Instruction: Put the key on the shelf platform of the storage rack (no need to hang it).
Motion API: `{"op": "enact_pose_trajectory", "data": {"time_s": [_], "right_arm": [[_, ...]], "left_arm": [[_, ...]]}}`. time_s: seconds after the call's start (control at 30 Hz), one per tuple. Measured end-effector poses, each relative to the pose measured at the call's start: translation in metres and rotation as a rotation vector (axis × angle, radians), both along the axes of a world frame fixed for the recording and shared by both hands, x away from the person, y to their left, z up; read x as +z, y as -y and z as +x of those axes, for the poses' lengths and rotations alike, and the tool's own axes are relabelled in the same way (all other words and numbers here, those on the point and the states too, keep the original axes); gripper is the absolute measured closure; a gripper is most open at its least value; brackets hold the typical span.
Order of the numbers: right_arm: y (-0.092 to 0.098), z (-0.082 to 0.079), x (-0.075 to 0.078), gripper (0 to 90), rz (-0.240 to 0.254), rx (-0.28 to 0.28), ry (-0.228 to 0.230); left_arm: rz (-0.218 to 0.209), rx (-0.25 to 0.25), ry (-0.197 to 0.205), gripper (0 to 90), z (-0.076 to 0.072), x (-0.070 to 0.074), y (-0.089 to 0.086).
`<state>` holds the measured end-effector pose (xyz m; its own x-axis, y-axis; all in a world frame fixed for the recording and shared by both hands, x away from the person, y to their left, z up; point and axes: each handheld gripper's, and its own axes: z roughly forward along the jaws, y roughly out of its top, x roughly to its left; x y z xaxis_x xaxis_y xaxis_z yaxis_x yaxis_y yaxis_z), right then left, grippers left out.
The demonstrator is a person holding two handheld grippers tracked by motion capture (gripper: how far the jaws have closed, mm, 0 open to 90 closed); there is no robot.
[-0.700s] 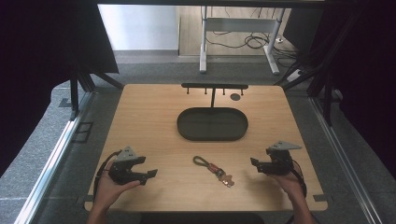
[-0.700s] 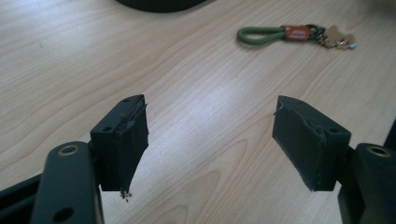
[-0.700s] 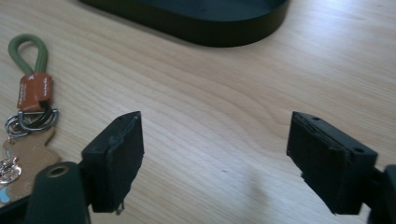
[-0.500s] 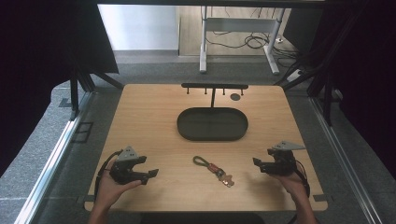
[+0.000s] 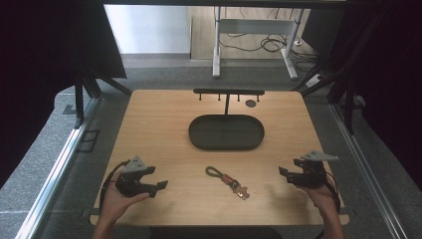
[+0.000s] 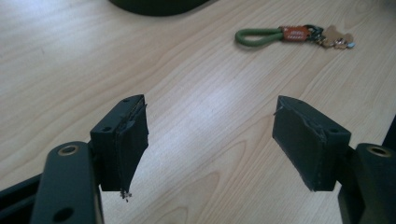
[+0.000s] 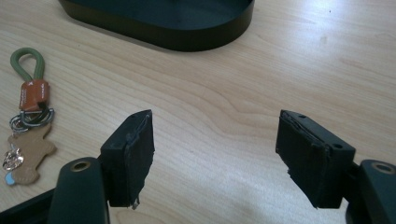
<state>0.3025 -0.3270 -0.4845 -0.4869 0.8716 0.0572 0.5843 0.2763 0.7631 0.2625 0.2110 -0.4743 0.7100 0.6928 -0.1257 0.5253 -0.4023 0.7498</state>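
Note:
A keychain [image 5: 228, 179] with a green cord loop, an orange tag and a tan bear charm lies on the wooden table [image 5: 159, 129] near the front middle. It also lies far ahead in the left gripper view, keychain [image 6: 292, 35], and at the left edge of the right gripper view, keychain [image 7: 28, 121]. My left gripper [image 5: 158, 186] rests at the front left, open and empty, left gripper [image 6: 210, 140]. My right gripper [image 5: 283, 174] hovers at the front right, open with nothing between its jaws, right gripper [image 7: 215, 154].
A dark oval tray [image 5: 199, 142] sits in the middle of the table, its wall also seen in the right gripper view, tray [image 7: 187, 39]. Behind it stands a black rack with pegs [image 5: 228, 92]. A small round disc [image 5: 251, 103] lies at the back right.
My right gripper has shifted a little to the right and toward the front edge. The left gripper and the keychain have stayed put.

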Motion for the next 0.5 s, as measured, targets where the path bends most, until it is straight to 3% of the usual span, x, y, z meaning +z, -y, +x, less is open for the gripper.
{"op": "enact_pose_trajectory", "data": {"time_s": [0.23, 0.5], "right_arm": [[0.008, -0.004, 0.007, 30.4, 0.000, -0.014, 0.011], [0.011, -0.003, 0.005, 31.5, 0.023, -0.013, -0.003]], "left_arm": [[0.001, -0.010, 0.005, 27.1, -0.003, 0.001, 0.000], [0.001, -0.012, -0.001, 27.1, -0.002, 0.000, 0.000]]}}
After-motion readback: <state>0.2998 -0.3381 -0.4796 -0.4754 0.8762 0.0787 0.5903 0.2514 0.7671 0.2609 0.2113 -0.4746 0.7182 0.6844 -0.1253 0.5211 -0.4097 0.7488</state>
